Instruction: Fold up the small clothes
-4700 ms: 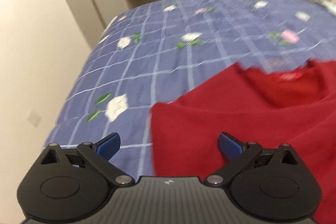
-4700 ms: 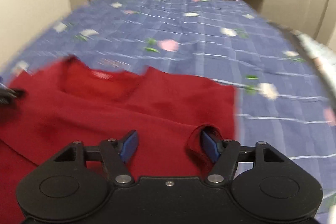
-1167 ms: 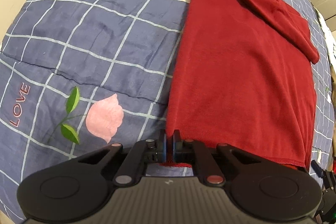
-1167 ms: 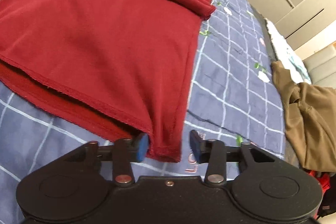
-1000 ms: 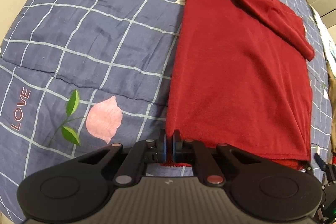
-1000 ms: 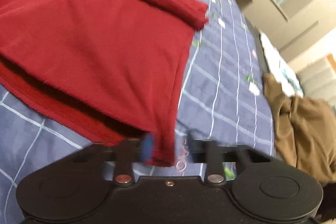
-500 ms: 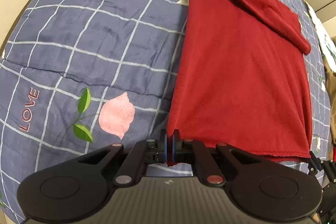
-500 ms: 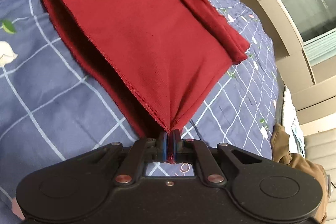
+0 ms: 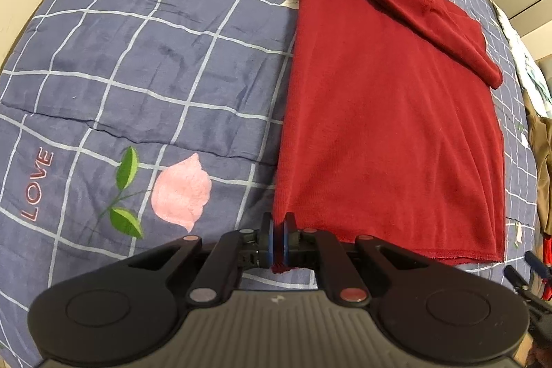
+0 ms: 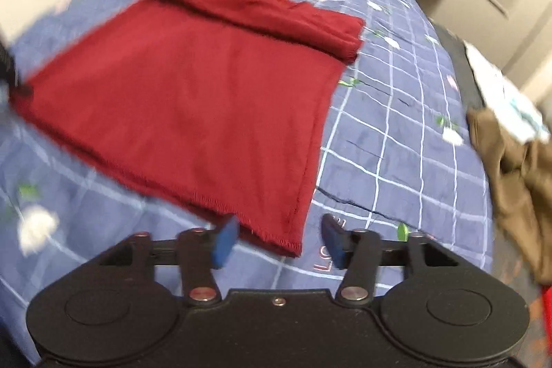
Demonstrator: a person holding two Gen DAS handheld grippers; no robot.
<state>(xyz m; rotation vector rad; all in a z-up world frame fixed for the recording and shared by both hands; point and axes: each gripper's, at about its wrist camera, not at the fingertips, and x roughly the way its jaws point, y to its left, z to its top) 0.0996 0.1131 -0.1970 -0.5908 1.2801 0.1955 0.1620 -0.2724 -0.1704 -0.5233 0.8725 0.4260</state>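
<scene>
the red garment [image 9: 390,112] is spread flat on the bed [image 9: 138,64]; its near-left hem corner is clamped by the left tongs [image 9: 278,238]. the right tongs [image 10: 276,242] have just been opened, released, the hem corner between them untouched. open quilt lies along both side edges.

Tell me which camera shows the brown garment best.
The right wrist view: the brown garment lies crumpled, largely visible, at the bed's right edge, though blurred. The left wrist view catches only a thin strip of it at the frame edge.
</scene>
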